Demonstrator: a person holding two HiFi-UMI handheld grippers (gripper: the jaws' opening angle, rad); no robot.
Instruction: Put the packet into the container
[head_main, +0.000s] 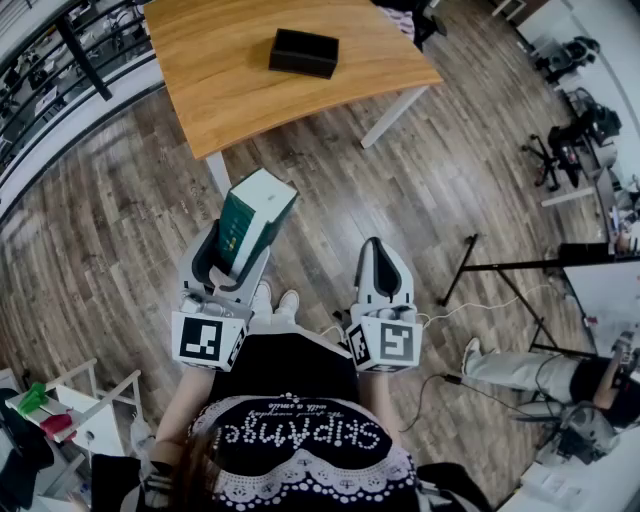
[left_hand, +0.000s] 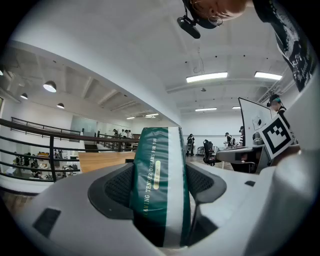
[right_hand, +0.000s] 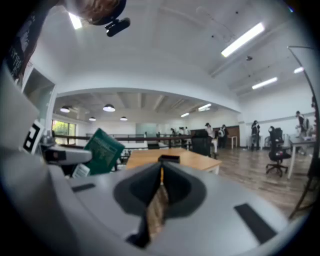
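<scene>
**Holding the Packet Ready for the Container**

Left gripper (head_main: 234, 265) is clamping the green packet (head_main: 256, 212) by its lower end, jaws spread wide, probably leaving its upper end free to enter the black container (head_main: 304, 52), which is sitting on the wooden table (head_main: 210, 100) well ahead; right gripper (head_main: 380, 258) is hanging empty, jaws together.

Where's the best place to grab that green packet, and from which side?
Probably as the left gripper holds it now: near one end of the packet, pads on two opposite long sides, coming in from that end. It's an oblong block, so those sides seat the pads, and the free end sticks out, ready for the container.
</scene>
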